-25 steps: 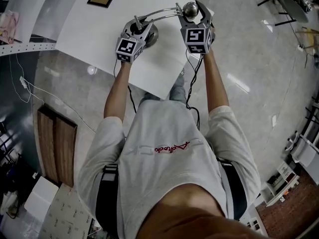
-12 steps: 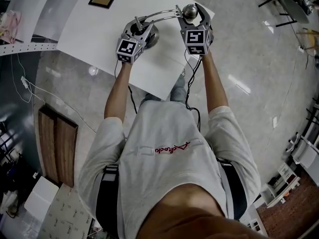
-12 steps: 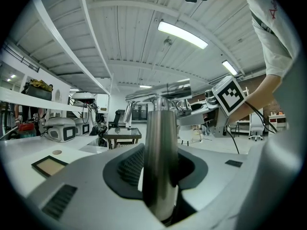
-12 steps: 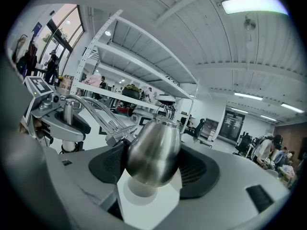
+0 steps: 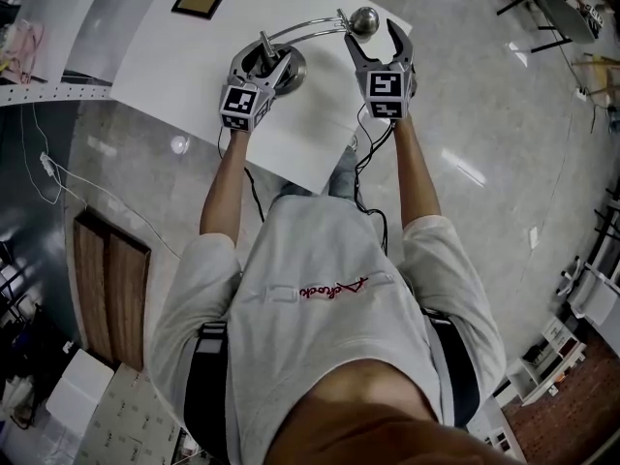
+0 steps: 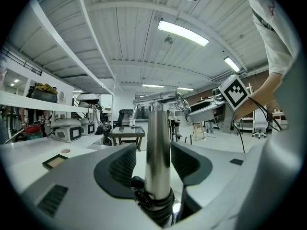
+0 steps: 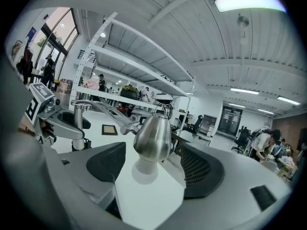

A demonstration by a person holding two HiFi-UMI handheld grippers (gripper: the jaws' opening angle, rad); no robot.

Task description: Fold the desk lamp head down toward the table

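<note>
A white table (image 5: 165, 56) is carrying a lamp (image 5: 295, 64), whose round base is sitting on the bare top. A dark square pad (image 5: 199, 0) is lying flat near the far edge, well apart.

A glossy grey floor (image 5: 484, 114) surrounds the white desk (image 5: 174, 56). Strip lights (image 6: 183, 32) line a ribbed white ceiling (image 6: 124, 42); tall white shelving (image 7: 129, 59) stands near a window (image 7: 53, 31).

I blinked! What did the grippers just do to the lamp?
Both let go: the left gripper opened its jaws around the lamp post; the right gripper opened its jaws and backed off the lamp head. The lamp head stayed down.
</note>
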